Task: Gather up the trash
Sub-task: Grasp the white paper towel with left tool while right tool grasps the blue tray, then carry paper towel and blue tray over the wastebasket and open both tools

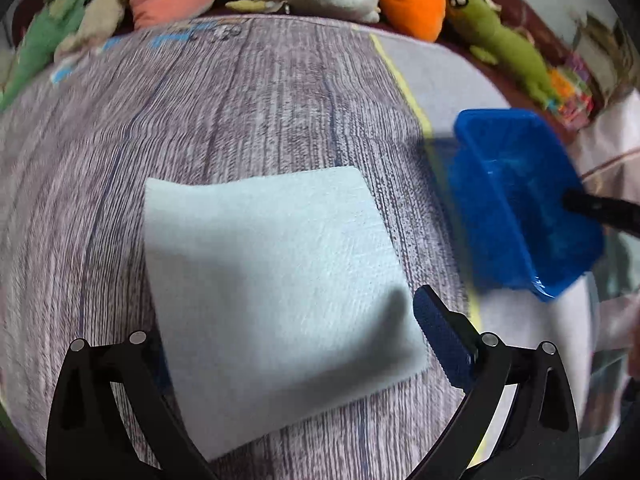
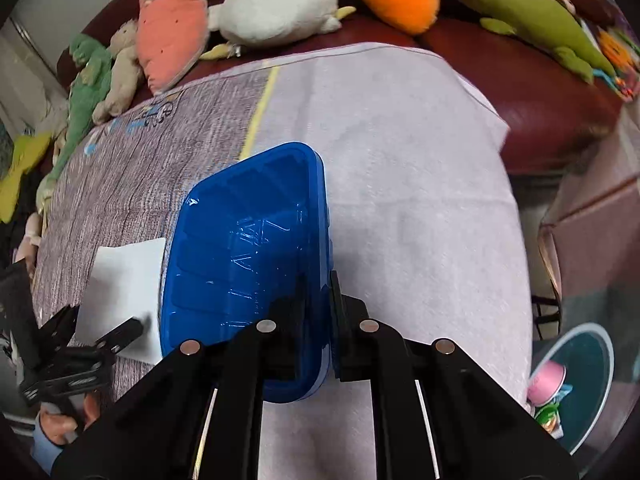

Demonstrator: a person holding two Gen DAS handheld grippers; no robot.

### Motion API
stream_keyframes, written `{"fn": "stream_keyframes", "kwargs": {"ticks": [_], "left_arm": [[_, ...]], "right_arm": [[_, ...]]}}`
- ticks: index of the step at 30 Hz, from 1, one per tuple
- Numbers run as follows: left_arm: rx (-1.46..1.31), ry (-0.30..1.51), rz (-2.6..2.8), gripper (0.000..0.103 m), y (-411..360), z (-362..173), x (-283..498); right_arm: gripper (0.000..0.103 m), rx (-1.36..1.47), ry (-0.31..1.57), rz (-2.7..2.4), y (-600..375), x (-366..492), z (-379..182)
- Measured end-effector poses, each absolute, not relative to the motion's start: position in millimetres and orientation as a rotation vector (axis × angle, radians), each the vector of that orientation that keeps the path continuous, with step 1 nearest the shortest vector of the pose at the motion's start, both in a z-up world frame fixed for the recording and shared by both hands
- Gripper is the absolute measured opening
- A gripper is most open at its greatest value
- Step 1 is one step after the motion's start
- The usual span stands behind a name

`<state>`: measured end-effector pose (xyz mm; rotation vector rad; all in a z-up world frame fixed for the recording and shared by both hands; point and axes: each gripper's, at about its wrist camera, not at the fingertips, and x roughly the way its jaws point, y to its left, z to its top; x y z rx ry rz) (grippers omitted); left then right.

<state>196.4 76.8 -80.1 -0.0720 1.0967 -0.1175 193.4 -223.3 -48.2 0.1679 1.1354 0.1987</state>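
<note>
A row of plush toys lines the far edge of the counter, with a dark red sofa behind them. At left, the wood-grain half of the counter's cover lies bare around a pale blue-white paper napkin, a flat, roughly square sheet with one corner toward the camera. The left hand-held gripper stands over the napkin's near edge with its jaws spread wide, one finger on each side of the sheet, the pads pressing nothing. A yellow stripe divides the wood-grain from the plain pale cloth on the right, which runs open and clear to the counter's rounded right edge. Straddling the stripe sits a blue plastic tray, glossy, ribbed along its walls and with raised lettering on its floor, tilted up off the cloth in the left wrist view. The right hand-held gripper is clamped narrow on the tray's near rim, one finger inside the wall and one outside. Beyond the counter's right edge, low down, a teal bin holds a pink cup and wrappers
</note>
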Motion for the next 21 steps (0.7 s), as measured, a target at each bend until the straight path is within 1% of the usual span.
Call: {"fn": "stream_keyframes", "kwargs": {"ticks": [2, 3, 5, 6, 7, 8, 10, 15, 21], "left_arm": [[0.002, 1.086, -0.092, 0.097, 67, -83, 196], [0.043, 1.075, -0.073, 0.090, 63, -84, 195], [0.056, 1.055, -0.084, 0.070, 59, -80, 191], [0.059, 1.046, -0.080, 0.041, 59, -76, 190], [0.056, 1.049, -0.077, 0.015, 59, -74, 189], [0.047, 1.055, -0.074, 0.010, 61, -73, 189], [0.024, 1.061, -0.060, 0.007, 63, -71, 189], [-0.035, 1.043, -0.115, 0.006, 52, -50, 175], [-0.039, 1.035, -0.304, 0.006, -12, -24, 161]], "right_arm": [[0.010, 0.190, 1.131, 0.201, -231, 188, -48], [0.010, 0.197, 1.128, 0.202, -233, 186, -48], [0.010, 0.217, 1.119, 0.205, -239, 181, -47], [0.010, 0.226, 1.113, 0.206, -243, 177, -46], [0.010, 0.234, 1.106, 0.208, -244, 175, -45], [0.010, 0.243, 1.095, 0.214, -248, 170, -42], [0.010, 0.246, 1.075, 0.221, -252, 165, -36], [0.009, 0.276, 1.031, 0.214, -272, 149, -23], [0.010, 0.335, 0.986, 0.162, -316, 120, -10]]}}
